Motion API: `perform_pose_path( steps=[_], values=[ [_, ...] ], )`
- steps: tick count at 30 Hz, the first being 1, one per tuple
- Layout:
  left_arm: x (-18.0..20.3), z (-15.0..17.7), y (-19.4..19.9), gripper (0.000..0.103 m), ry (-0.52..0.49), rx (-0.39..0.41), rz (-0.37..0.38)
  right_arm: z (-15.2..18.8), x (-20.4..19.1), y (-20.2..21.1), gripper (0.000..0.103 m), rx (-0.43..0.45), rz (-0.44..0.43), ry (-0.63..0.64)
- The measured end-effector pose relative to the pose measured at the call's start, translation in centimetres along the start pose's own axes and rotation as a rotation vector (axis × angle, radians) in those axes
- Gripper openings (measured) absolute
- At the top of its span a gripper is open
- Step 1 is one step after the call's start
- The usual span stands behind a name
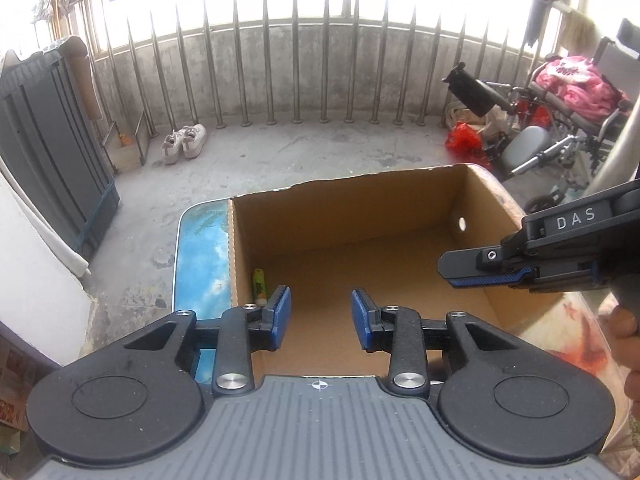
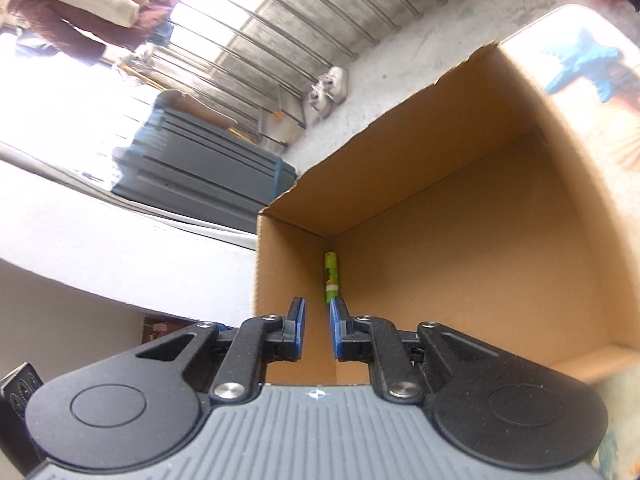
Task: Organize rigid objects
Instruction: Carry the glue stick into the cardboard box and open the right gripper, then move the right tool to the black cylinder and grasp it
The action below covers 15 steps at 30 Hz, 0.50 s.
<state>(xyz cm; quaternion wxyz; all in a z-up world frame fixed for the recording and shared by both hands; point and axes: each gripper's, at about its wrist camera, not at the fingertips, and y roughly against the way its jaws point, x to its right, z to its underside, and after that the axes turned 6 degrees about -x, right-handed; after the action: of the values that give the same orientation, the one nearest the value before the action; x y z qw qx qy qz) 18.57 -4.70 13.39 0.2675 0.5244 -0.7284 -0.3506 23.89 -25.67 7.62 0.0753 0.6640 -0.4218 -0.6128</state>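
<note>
An open cardboard box [image 1: 360, 208] stands on a table covered with a printed blue and pink cloth [image 1: 202, 252]. A small green tube [image 1: 259, 286] lies on the box floor against its left wall, also seen as the green tube [image 2: 331, 278] in the right wrist view. My left gripper [image 1: 320, 300] hangs over the box's near edge, open, nothing between its blue pads. My right gripper [image 1: 452, 270] reaches in over the box's right wall. In its own view the right gripper [image 2: 316, 308] is shut to a thin slit, empty, aimed at the tube's corner of the box [image 2: 440, 240].
A person's hand [image 1: 624, 328] holds the right gripper at the frame edge. On the concrete floor beyond are a pair of pale shoes [image 1: 186, 144], a grey folded panel [image 1: 48, 140] at left, a red bag [image 1: 464, 140] and a wheelchair [image 1: 560, 128] at right. Metal railings close the back.
</note>
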Motion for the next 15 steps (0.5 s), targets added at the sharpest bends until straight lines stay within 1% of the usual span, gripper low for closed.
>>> perform_pose_path(
  steps=[3, 5, 7, 10, 13, 15],
  values=[
    [0.5, 2.4, 2.1, 0.036, -0.016, 0.013, 0.036, 2.5, 1.2, 4.3, 0.015, 0.037, -0.042, 0.027],
    [0.7, 4.1, 3.1, 0.037, -0.017, 0.017, 0.067, 4.5, 1.2, 6.1, 0.015, 0.061, -0.056, 0.043],
    [1.0, 6.0, 3.7, 0.039, -0.022, 0.014, 0.091, 6.6, 2.0, 7.8, 0.015, 0.081, -0.073, 0.057],
    [1.9, 8.4, 3.6, 0.039, -0.041, -0.007, 0.115, 9.9, 3.6, 10.1, 0.015, 0.09, -0.079, 0.056],
    [2.4, 10.7, 2.8, 0.039, -0.046, -0.024, 0.123, 12.6, 5.2, 9.7, 0.015, 0.079, -0.072, 0.031],
    [2.7, 11.9, 2.0, 0.039, -0.034, -0.042, 0.117, 14.1, 6.2, 8.7, 0.015, 0.062, -0.069, 0.009]
  ],
)
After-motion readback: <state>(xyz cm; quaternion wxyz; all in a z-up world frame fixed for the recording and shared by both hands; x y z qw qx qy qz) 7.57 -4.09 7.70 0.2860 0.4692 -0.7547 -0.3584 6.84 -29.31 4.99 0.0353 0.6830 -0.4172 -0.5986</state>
